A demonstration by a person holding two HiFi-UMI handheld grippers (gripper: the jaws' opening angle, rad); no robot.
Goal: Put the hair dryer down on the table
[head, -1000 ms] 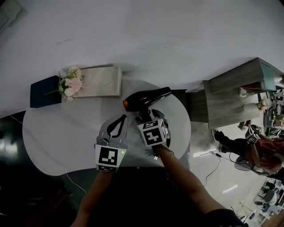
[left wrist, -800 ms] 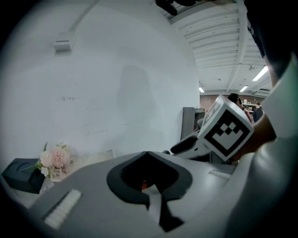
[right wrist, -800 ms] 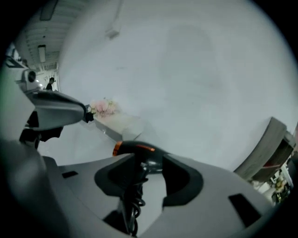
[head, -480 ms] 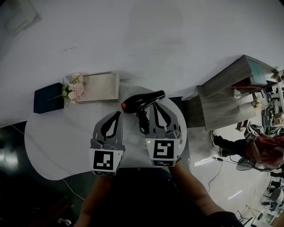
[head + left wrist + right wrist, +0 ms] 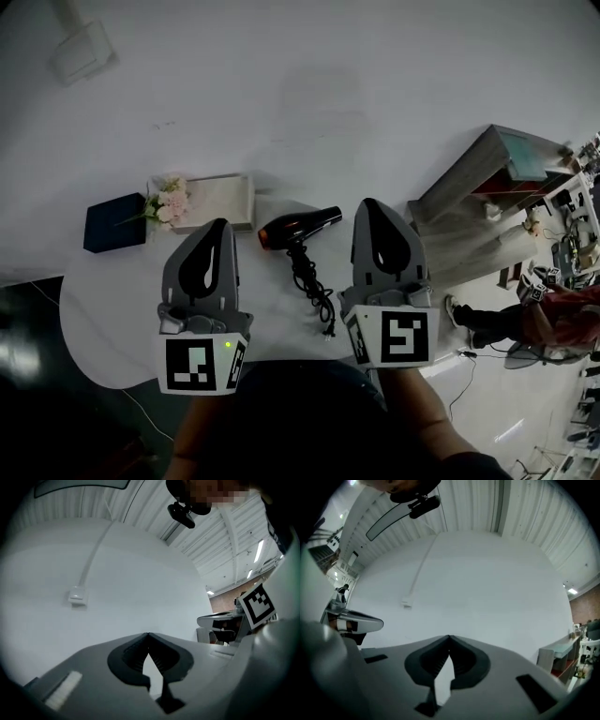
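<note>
Head view shows the hair dryer (image 5: 298, 226) lying on the table (image 5: 112, 309), cord (image 5: 314, 291) trailing between the left gripper (image 5: 221, 223) and right gripper (image 5: 367, 202), so simply stay off the cord; left gripper view shows jaws clenched on nothing; right gripper view shows jaws just closed, empty

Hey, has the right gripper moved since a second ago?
Yes. The right gripper has pulled back off the hair dryer and now sits to its right, jaws just closed on nothing.

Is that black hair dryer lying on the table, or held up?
Lying down: the hair dryer rests on its side on the table, with its cord trailing beside it.
</note>
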